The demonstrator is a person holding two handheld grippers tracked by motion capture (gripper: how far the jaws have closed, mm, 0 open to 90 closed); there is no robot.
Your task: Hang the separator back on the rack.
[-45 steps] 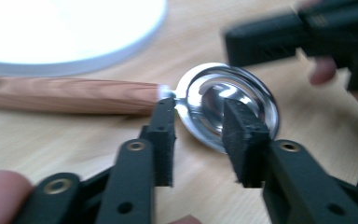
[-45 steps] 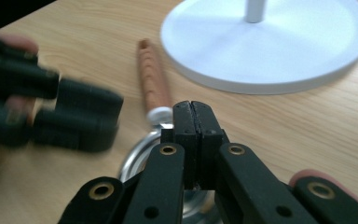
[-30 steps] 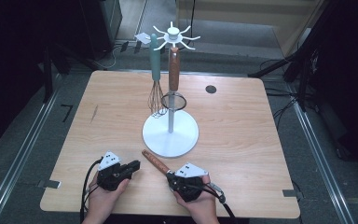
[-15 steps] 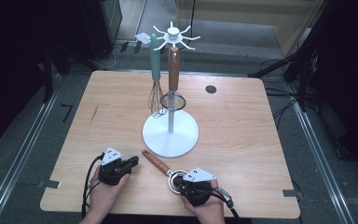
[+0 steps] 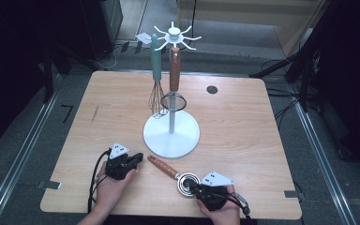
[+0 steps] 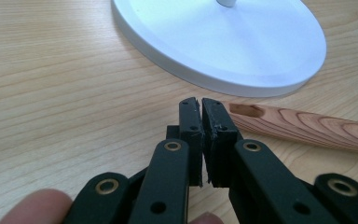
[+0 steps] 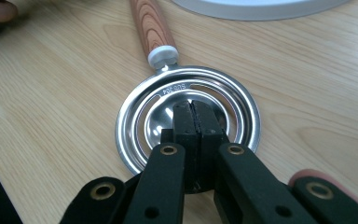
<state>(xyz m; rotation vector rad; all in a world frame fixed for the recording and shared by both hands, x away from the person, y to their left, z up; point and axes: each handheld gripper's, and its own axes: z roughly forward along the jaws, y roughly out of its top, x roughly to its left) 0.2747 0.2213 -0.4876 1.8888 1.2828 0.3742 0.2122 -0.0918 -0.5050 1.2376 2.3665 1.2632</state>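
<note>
Utensil: round slotted steel egg separator with a wooden handle (image 5: 174,172), flat on the light wood table (image 5: 243,136), just in front of the white disc base of the hanging rack (image 5: 171,133); probably next for a hook.
Handle end: hanging hole (image 6: 246,110) faces the left gripper (image 6: 200,103), handy for hooking later.
Left gripper: jaws pressed together, nothing between, tips just beside the handle end; looks parked to steady it.
Right gripper (image 7: 195,106): also pressed together, empty, tips over the steel bowl, apparently lining up rather than pinching.
Rack: 2 tools hanging, a teal-handled wire whisk (image 5: 156,77) and a wooden-handled mesh strainer (image 5: 173,86), so spare hooks (image 5: 194,38) up top.
</note>
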